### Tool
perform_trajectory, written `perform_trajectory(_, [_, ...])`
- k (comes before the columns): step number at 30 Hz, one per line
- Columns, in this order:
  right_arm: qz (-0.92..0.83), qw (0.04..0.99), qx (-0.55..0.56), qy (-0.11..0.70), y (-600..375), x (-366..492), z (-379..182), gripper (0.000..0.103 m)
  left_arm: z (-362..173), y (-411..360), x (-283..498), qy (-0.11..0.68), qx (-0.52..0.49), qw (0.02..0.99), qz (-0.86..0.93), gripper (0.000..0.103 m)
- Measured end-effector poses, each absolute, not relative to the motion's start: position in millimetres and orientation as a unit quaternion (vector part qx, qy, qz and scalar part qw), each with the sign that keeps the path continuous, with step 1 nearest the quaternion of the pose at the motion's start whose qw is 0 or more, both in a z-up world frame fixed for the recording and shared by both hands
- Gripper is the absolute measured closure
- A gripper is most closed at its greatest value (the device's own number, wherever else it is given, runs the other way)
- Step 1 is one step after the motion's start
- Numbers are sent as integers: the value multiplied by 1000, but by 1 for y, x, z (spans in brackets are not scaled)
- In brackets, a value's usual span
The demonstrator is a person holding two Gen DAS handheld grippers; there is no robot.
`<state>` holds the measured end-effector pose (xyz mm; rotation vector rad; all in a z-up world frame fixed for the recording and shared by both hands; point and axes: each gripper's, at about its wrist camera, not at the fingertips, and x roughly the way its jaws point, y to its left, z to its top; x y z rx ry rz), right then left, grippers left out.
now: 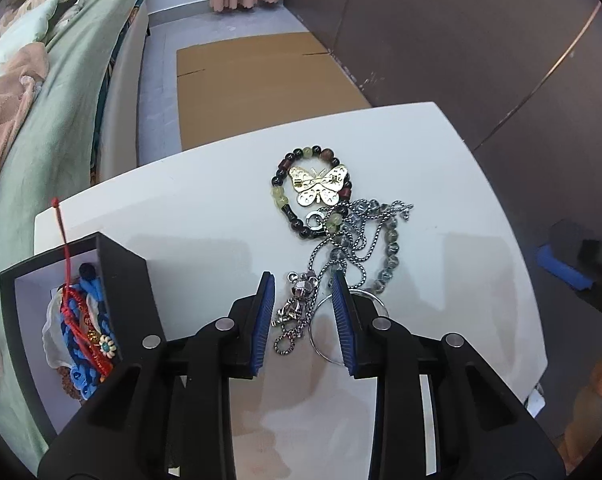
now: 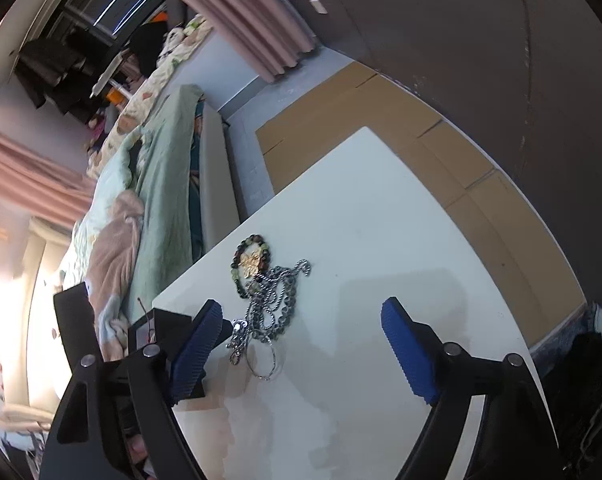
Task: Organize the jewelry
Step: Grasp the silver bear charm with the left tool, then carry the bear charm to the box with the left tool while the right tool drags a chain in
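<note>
The bear pendant (image 1: 297, 300) lies on the counter (image 1: 205, 216), between my left gripper (image 1: 303, 316) jaws, which stand open to straddle it. Beside it, the box (image 1: 125, 280) waits. My right gripper (image 2: 301, 344) hangs wide open, clear.

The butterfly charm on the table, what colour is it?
Gold, the butterfly charm shows best in the left wrist view.

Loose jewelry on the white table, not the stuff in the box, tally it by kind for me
Beaded bracelets: 2, dark multicolour bracelet and grey-green bracelet
Butterfly brooch: 1
Silver chain with bear pendant: 1
Key ring: 1
Total: 5
</note>
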<state>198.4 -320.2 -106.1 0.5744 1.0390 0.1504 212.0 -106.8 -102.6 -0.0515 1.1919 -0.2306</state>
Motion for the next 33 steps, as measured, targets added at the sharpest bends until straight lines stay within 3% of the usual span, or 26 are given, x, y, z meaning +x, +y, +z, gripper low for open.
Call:
perform_trajectory(8, [74, 824, 268, 495, -319, 200, -108, 24, -121, -114, 219, 581, -12, 810, -84, 74])
perform_trajectory(11, [81, 819, 269, 500, -316, 200, -112, 33, -122, -111, 221, 577, -20, 812, -78, 86])
perform_trajectory(13, [87, 814, 269, 507, -312, 202, -117, 42, -121, -106, 222, 581, -38, 809, -80, 86])
perform_trajectory(33, [134, 767, 223, 587, -245, 220, -172, 70, -10, -61, 195, 503, -46, 859, -84, 89])
